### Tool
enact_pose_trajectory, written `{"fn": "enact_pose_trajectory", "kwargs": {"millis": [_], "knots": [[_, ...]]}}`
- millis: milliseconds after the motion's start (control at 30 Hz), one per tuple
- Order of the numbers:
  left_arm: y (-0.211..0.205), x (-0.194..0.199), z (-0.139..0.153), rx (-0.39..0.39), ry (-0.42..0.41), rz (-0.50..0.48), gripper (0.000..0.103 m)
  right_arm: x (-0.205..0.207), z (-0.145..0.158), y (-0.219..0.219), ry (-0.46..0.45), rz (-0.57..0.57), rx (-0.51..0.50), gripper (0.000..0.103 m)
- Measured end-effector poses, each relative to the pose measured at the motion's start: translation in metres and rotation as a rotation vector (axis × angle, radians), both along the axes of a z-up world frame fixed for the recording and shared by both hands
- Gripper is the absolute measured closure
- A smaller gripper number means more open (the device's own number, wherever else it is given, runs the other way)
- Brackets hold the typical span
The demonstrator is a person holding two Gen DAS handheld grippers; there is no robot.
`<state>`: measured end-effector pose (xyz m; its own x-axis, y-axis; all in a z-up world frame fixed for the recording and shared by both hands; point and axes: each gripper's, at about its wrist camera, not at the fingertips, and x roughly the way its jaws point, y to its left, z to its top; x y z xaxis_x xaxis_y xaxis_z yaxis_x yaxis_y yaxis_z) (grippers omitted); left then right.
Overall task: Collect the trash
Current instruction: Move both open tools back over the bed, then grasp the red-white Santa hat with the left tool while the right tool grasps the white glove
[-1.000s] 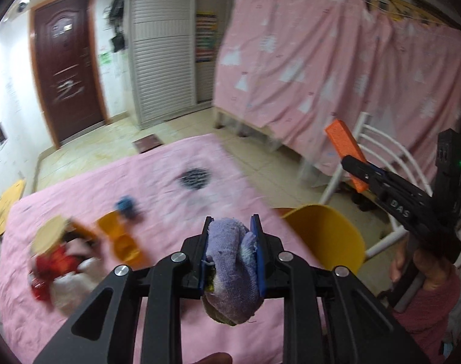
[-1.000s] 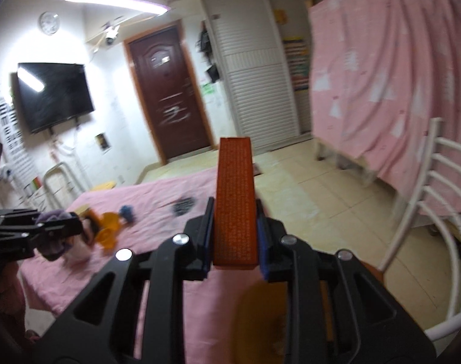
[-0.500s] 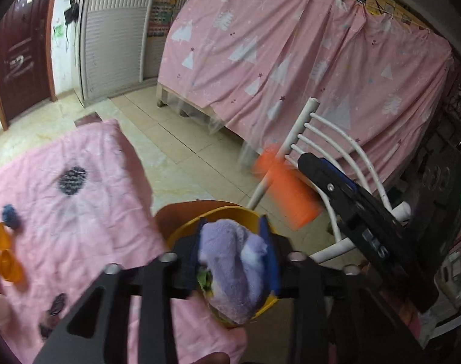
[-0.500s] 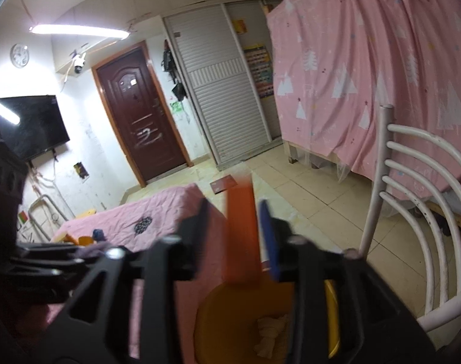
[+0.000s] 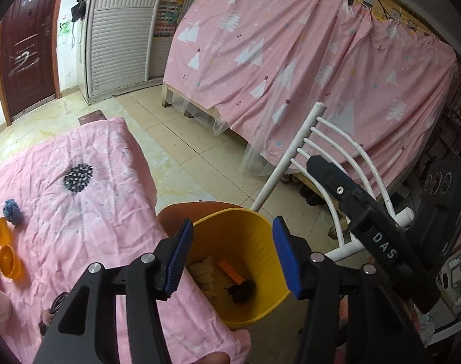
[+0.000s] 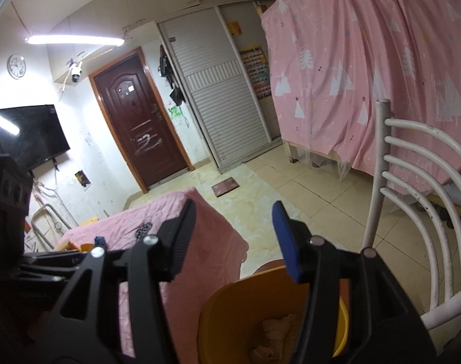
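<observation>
While poised over yellow bin (image 5: 245, 236), left claw (image 5: 233, 257), right claw (image 6: 235, 239) spread, empty.

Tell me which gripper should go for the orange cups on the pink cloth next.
Left, probably. The left gripper is open over the yellow bin, beside the pink cloth where the orange cups lie. The right gripper, also open, sits farther away.

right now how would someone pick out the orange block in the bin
Find the pink-covered table; the yellow bin stands at its near corner. Inside on the bottom lies the orange block, between a beige rag and a dark clump: the only bright, straight-edged piece.
</observation>
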<state>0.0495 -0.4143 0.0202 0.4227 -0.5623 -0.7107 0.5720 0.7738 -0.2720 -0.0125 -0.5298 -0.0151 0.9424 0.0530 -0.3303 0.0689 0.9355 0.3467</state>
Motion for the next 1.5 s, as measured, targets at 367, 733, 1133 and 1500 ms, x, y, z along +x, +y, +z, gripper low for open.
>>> {"fn": "enact_pose_trajectory", "kwargs": {"millis": [367,733,1133,1500], "knots": [[0.075,0.002,0.021,-0.037,-0.05,0.088,0.055,0.013,0.014,0.073,-0.037,0.142,-0.068,0.052],[0.197,0.006,0.045,-0.008,-0.157,0.28,0.04,0.044,0.004,0.171,0.027,0.343,-0.107,0.036],[0.304,0.032,0.038,0.119,-0.206,0.487,0.039,0.062,-0.013,0.269,0.139,0.552,-0.206,0.036],[0.352,0.05,0.013,0.098,-0.207,0.524,0.039,0.074,-0.03,0.348,0.228,0.736,-0.244,0.016]]}}
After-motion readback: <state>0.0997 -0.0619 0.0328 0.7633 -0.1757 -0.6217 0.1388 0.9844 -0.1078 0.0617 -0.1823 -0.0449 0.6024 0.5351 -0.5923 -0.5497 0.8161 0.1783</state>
